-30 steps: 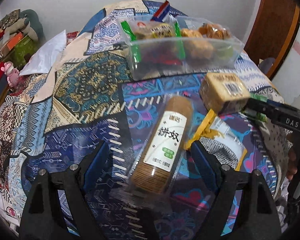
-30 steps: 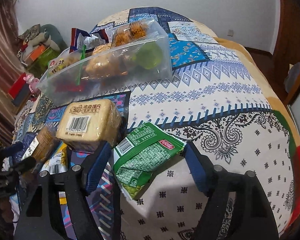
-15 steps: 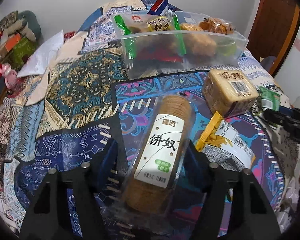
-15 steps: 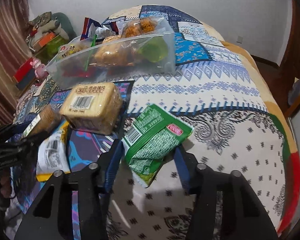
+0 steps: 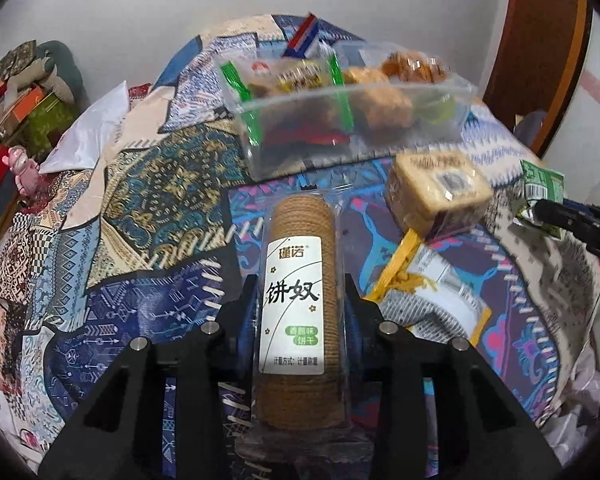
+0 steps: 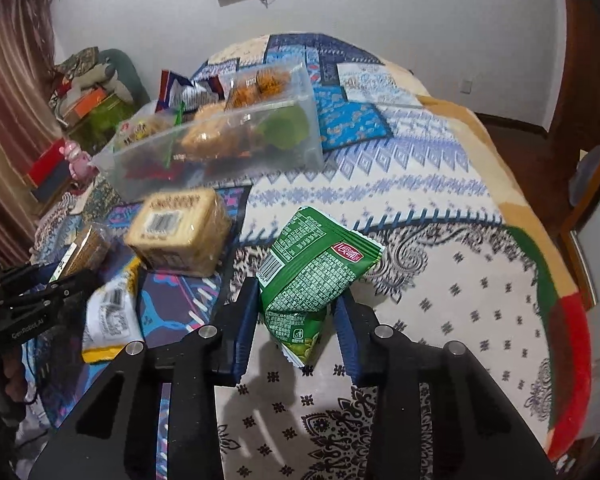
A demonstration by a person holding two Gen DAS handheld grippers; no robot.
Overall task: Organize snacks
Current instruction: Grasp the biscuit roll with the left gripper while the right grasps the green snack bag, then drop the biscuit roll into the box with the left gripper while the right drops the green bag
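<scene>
My left gripper (image 5: 300, 300) is shut on a clear-wrapped roll of brown biscuits (image 5: 298, 280) with a white label, lifted off the patterned bedspread. My right gripper (image 6: 298, 304) is shut on a green snack packet (image 6: 312, 268), which crumples between the blue pads and hangs above the bedspread. A clear plastic bin (image 5: 340, 120) full of snacks stands further back; it also shows in the right wrist view (image 6: 220, 148). A square pack of pale crackers (image 5: 436, 192) and a yellow-white packet (image 5: 428, 300) lie in front of it.
The bed's right edge (image 6: 560, 320) drops off near a wooden door. Boxes, a pink toy (image 5: 24, 168) and stuffed items crowd the left side. A white sheet (image 5: 88, 140) lies on the bedspread at the left.
Both grippers went from open around their items to closed on them. The biscuit roll and the green packet have come up off the bedspread.
</scene>
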